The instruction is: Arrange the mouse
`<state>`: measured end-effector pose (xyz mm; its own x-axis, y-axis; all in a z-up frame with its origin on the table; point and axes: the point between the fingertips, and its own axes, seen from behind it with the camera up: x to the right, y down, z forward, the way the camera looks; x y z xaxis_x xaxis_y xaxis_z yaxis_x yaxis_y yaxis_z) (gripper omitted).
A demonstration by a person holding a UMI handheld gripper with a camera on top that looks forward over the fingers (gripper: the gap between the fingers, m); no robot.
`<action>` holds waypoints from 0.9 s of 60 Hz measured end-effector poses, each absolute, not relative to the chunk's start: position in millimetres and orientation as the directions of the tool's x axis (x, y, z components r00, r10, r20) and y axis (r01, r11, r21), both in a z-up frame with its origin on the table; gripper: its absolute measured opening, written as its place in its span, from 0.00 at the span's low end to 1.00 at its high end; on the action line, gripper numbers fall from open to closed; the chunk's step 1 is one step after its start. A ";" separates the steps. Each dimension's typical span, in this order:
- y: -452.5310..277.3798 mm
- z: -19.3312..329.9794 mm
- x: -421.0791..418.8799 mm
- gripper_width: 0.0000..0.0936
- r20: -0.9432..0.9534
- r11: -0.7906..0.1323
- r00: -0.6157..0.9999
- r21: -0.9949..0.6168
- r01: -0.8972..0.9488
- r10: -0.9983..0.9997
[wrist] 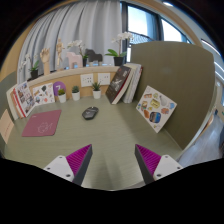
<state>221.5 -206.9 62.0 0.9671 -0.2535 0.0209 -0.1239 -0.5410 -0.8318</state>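
The gripper has its two fingers spread apart with nothing between them, the magenta pads facing each other; the dark mouse lies on the table well beyond the fingers, just beside the pink mat; small potted plants stand behind it.

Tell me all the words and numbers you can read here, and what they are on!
None can be read.
Board with colourful pictures, leaning on the divider: print too small.
Picture cards standing at the desk's back: print blurred.
Dark book: cover too blurred.
Small white cards behind the little plants: blank or too small.
Mouse and pink mat: no visible label.
The gripper is open and bears no text.
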 end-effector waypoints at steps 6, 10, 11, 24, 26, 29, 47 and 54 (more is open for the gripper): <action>-164.0 45.6 204.3 0.93 0.015 -0.547 0.982 -0.832 -0.091 -0.187; -132.8 38.7 194.1 0.93 0.014 -0.547 0.990 -0.835 -0.065 -0.138; -124.8 36.8 191.3 0.93 0.013 -0.547 0.992 -0.835 -0.058 -0.125; -23.5 12.6 173.1 0.93 0.006 -0.565 1.000 -0.825 0.017 0.020; -9.7 8.2 170.3 0.93 -0.001 -0.572 0.999 -0.820 0.020 0.037; 8.2 1.7 168.5 0.93 -0.004 -0.585 0.998 -0.811 0.030 0.057; 82.6 -10.4 152.0 0.82 -0.031 -0.601 0.989 -0.797 0.065 0.148; 98.1 -10.7 152.7 0.61 -0.023 -0.603 0.989 -0.795 0.071 0.147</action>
